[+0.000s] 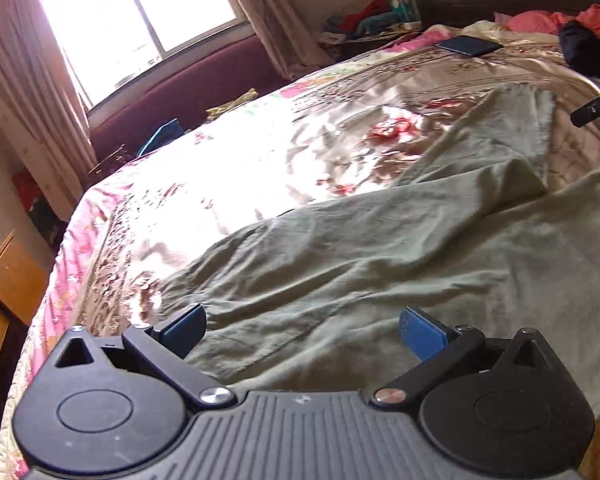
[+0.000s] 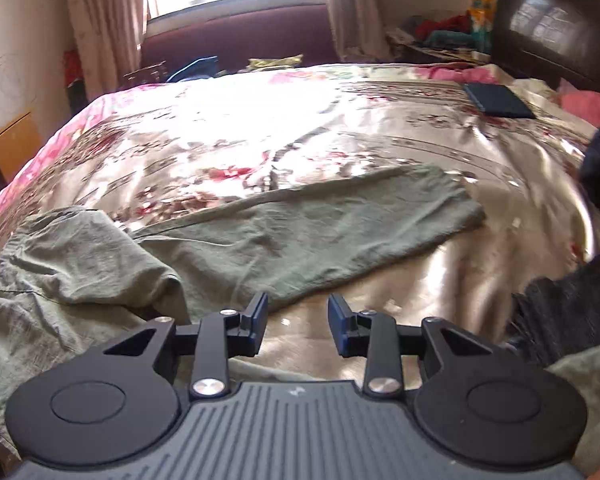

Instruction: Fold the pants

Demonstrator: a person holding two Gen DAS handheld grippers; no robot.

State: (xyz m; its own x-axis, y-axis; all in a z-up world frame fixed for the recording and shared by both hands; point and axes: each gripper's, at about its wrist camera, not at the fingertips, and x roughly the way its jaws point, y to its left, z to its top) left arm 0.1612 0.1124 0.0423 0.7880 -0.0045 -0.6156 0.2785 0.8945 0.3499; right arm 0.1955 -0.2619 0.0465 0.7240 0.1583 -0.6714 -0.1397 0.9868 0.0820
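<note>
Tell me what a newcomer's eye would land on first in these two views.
First the olive-green pants, lying rumpled on the shiny floral bedspread, one leg stretched out toward the right in the right wrist view. Next the glare from the bright window behind the bed. Both grippers are open and empty: the left gripper over the pants' bunched fabric, the right gripper at the leg's near edge.

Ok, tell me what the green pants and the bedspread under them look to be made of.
Green pants: matte woven cloth, probably cotton or linen; fine soft creases, no shine. Bedspread: likely satin or a silky synthetic; its floral surface throws bright glare from the window and lies in smooth glossy ripples.
</note>
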